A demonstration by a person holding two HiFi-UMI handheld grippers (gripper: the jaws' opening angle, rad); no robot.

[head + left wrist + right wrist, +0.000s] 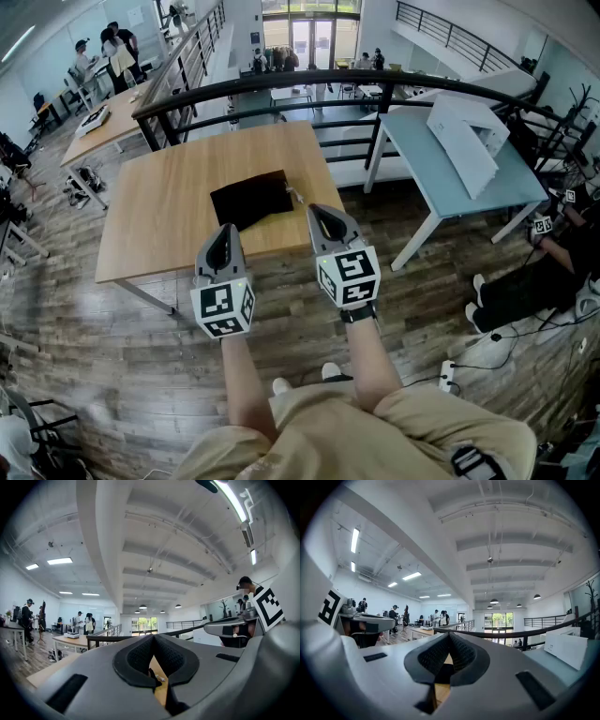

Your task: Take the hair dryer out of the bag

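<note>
A flat black bag [249, 200] lies on the wooden table [159, 216], with a small pale tag [296, 195] at its right corner. No hair dryer shows in any view. My left gripper [223, 246] is held level above the table's near edge, just short of the bag, shut and empty. My right gripper [324, 223] hovers at the bag's right side, also shut with nothing in it. In the left gripper view the shut jaws [153, 638] leave a slit that shows table wood. In the right gripper view the shut jaws [449, 637] frame a dark piece of the bag [442, 673].
A black railing [281, 86] runs behind the table. To the right stands a pale blue table [441, 173] with a white box [466, 139] on it. A seated person [548, 267] is at the far right. A power strip [447, 376] lies on the floor.
</note>
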